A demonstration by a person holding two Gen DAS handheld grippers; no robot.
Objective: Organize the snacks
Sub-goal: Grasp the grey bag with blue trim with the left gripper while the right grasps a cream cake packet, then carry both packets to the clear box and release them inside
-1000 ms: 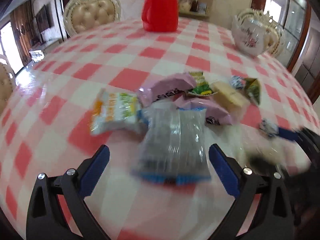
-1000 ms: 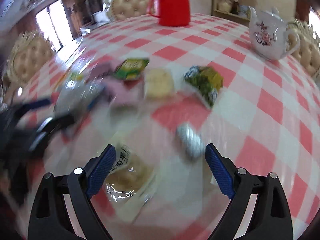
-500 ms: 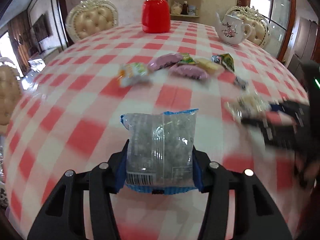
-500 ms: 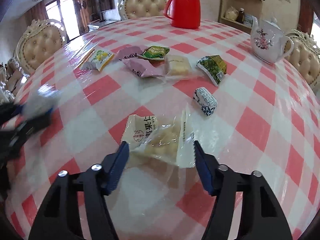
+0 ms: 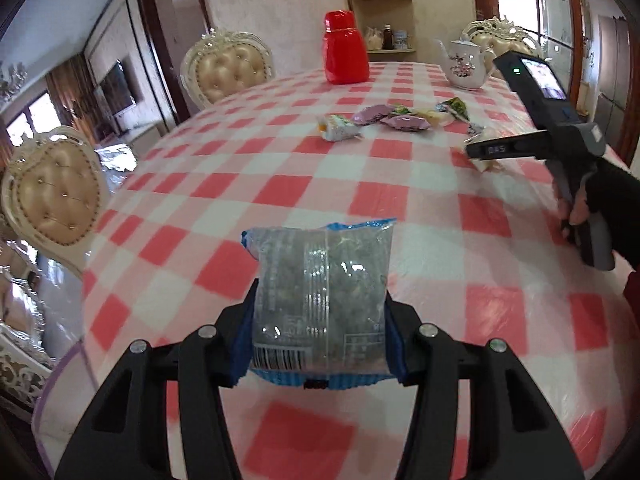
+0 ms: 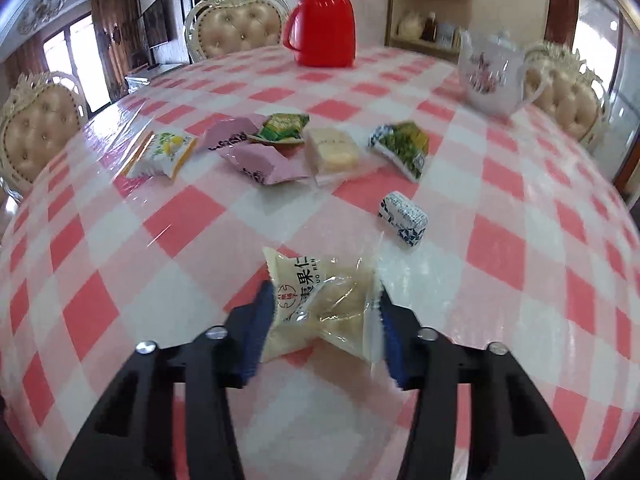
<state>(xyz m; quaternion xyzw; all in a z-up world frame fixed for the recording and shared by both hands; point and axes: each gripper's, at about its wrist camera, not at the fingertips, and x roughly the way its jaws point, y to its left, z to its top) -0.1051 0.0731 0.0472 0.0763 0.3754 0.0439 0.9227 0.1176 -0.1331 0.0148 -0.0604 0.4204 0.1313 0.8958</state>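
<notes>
Holding a clear grey snack pack with blue edges, the left gripper clamps it at both sides, pack upright above the checked desk. Right gripper pinches a cream pastry pack with Chinese print, squeezed between its blue pads, raised over the desk. Rest of snacks lie in a loose cluster farther back: yellow-white pack, two pink packs touching each other, green pack just behind them, pale cake pack beside, green-blue pack to its right, small blue-white candy apart, nearer the right gripper. Red thermos and floral teapot at far edge. Left view shows the right gripper from the side, hand on its handle.
</notes>
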